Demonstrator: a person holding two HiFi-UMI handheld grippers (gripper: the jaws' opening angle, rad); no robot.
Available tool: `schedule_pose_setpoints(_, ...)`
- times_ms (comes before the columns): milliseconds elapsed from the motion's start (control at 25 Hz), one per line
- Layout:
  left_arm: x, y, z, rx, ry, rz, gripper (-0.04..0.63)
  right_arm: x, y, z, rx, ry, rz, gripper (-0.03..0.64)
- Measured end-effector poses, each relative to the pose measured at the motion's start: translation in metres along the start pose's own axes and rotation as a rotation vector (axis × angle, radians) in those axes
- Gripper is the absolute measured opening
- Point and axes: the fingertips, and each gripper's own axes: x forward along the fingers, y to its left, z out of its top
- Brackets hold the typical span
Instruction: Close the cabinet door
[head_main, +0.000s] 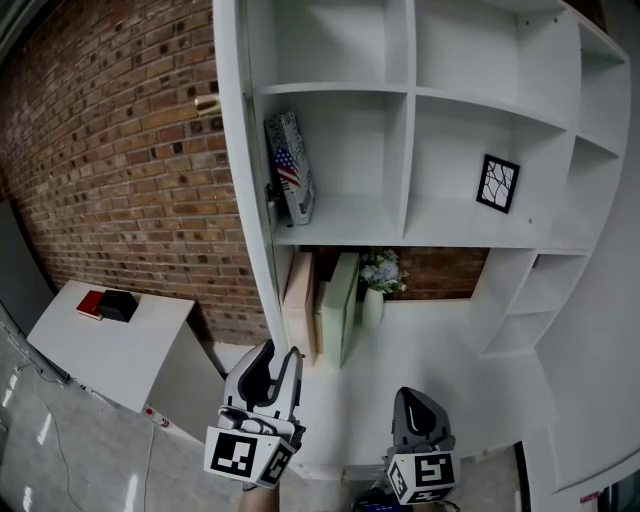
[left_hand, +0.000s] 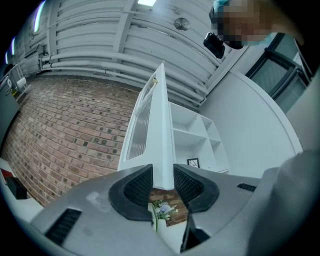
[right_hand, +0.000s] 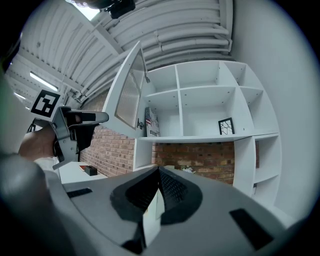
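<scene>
The white cabinet door (head_main: 235, 150) stands swung out at the left end of the shelf unit (head_main: 410, 95), with its free edge toward me. My left gripper (head_main: 280, 352) reaches up to the door's lower corner. In the left gripper view the door (left_hand: 162, 130) edge runs down between the jaws of the left gripper (left_hand: 163, 175), and both pads sit against it. The right gripper view shows the door (right_hand: 125, 95) with that gripper's fingers (right_hand: 102, 117) at its lower outer corner. My right gripper (head_main: 413, 395) hangs low in front of the counter, and its jaws (right_hand: 159, 170) meet at the tips with nothing between them.
On the shelves stand a flag-printed box (head_main: 290, 165) and a small framed picture (head_main: 497, 183). Below them are upright books (head_main: 335, 300) and a flower vase (head_main: 378, 280) on the white counter (head_main: 440, 360). A low white table (head_main: 110, 345) with a red and a black item stands by the brick wall (head_main: 120, 150).
</scene>
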Motion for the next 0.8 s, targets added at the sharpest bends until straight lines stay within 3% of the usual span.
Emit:
schedule_pose_setpoints(200, 0.005, -0.007, 0.002, -0.022, -0.002, -0.027, 0.124, 0.002, 0.001, 0.002, 0.004, 0.001, 0.003, 0.002)
schedule_pose_setpoints(360, 0.004, -0.005, -0.011, -0.022, 0.043, -0.029, 0.126, 0.004, 0.006, 0.004, 0.001, -0.001, 0.012, 0.002)
schedule_pose_setpoints(800, 0.015, -0.02, -0.011, -0.031, 0.026, -0.095, 0.126, 0.004, -0.001, 0.005, -0.009, -0.001, -0.008, 0.002)
